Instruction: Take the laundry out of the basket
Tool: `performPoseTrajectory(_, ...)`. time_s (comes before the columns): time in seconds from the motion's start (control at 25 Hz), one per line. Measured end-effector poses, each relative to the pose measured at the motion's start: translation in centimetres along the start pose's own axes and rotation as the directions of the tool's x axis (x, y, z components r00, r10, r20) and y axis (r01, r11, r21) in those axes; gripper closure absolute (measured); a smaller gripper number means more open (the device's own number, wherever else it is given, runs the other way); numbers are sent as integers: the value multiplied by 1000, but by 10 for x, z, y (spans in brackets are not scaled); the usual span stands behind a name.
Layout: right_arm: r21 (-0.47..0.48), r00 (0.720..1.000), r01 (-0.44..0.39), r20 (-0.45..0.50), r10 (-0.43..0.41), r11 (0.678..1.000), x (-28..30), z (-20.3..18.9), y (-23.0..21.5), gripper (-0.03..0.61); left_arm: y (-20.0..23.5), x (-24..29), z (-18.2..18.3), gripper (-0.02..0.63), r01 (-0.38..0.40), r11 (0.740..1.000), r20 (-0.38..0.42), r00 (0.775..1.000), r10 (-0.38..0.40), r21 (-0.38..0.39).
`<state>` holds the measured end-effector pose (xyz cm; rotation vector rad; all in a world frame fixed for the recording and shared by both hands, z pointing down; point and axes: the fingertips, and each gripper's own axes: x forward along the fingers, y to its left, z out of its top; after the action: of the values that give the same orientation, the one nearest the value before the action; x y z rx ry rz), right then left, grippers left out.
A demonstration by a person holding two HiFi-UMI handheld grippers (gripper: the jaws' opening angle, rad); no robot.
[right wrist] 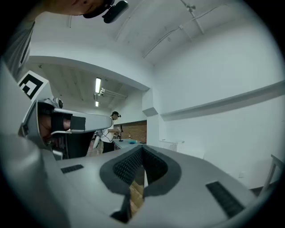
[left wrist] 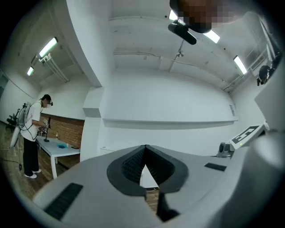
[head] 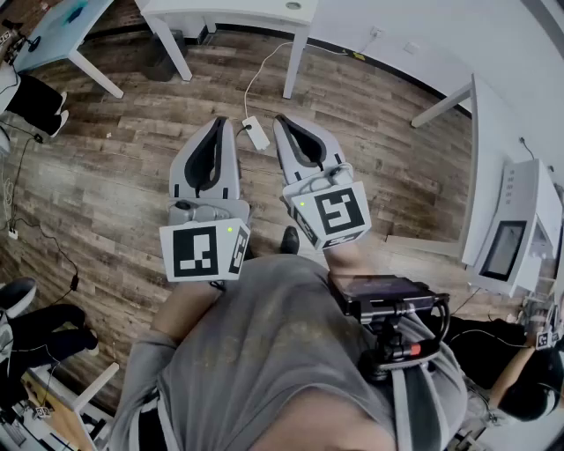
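Grey T-shirt point(head: 264, 352), the wearer's own, nearest the lens: one. Black chest-mounted device point(head: 388, 304): one. Left claw point(head: 215, 125): one, pressed together, nothing in it. Right claw point(head: 284, 123): one, likewise pressed together and empty. Marker cubes point(head: 203, 253): two. White power block point(head: 256, 132) with cable, on the wooden floor point(head: 115, 176) just beyond the claw tips: one. White tabletops point(head: 264, 7): three, perhaps more at the edges. Laundry basket and laundry: none in any view.

Hazards, as judged: a foot snagging that cable while seeking the basket; claws reaching cloth unspread, so they push it rather than grip.
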<state>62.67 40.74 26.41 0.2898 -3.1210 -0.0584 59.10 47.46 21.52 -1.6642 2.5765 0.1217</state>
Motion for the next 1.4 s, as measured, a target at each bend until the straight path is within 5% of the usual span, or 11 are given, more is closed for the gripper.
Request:
performPoseTrajectory(0.92, 46, 1000, -25, 9, 25, 999, 75, -10, 81, 569, 122, -38, -10, 606, -46, 998, 7, 999, 46, -34)
performPoseTrajectory(1.4, 57, 1000, 13, -24, -12, 998, 129, -31, 46, 571, 167, 7, -42, 606, -77, 995, -54, 996, 74, -59)
